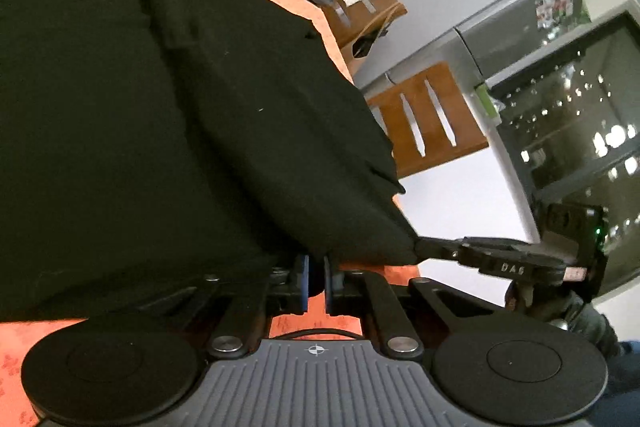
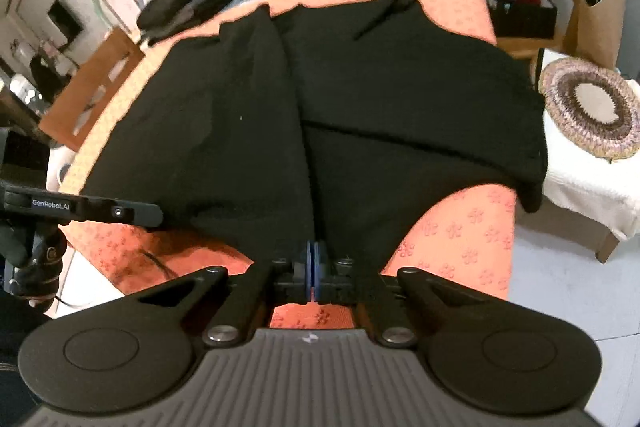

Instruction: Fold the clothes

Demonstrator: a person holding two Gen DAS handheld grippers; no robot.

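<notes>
Black garment (image 2: pixel 360 115) hem pinched by both grippers (image 2: pixel 314 267) at table (image 2: pixel 472 239) edge.

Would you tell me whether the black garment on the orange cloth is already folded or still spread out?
Partly folded: the black garment shows overlapping layers along a central seam, and both grippers pinch its near edge.

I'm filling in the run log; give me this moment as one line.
task: fold clothes | left gripper: shut on black fabric garment hem | right gripper: shut on hem | garment: spread on orange patterned tablecloth
</notes>
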